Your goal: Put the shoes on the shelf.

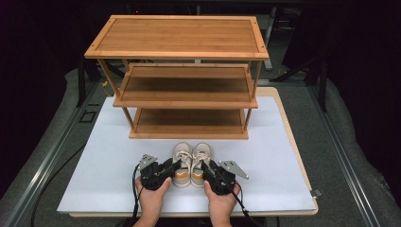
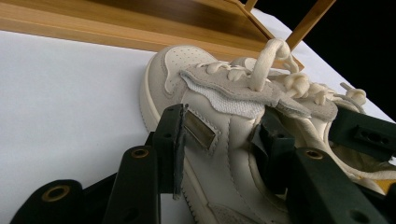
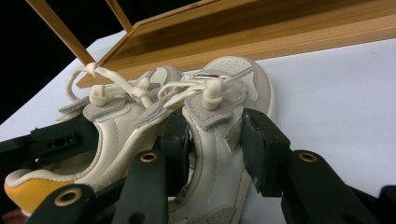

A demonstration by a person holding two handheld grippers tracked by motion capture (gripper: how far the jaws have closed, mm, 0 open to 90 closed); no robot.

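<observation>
In the lower centre of the high view, a pair of small cream leather sneakers with cream laces and orange heel patches stands side by side on the white table top (image 1: 108, 156), toes pointing toward the upper part of the frame, just below the bottom tier of a three-tier bamboo shoe rack (image 1: 177, 45). The left shoe (image 1: 182, 163) sits at the left of the pair, the right shoe (image 1: 200, 161) touching it on the right. The black left gripper (image 1: 174, 165), held in the left hand (image 1: 152, 196) at the lower centre-left, reaches in from the left. In the left gripper view its jaws straddle the side wall of the left shoe (image 2: 210, 135): the left-hand jaw lies against the outer leather beside a small metallic tag, the right-hand jaw stands inside the collar (whether that inner pad truly presses cannot be told). The jaws stand about half open. The black right gripper (image 1: 206, 166), held in the right hand (image 1: 220, 203) at the lower centre-right, mirrors this. In the right gripper view its jaws bracket the side wall of the right shoe (image 3: 219, 154), the left-hand jaw at the collar between the two shoes, the right-hand jaw just beside the outer leather with a narrow gap visible. Both shoes rest flat on the table.
</observation>
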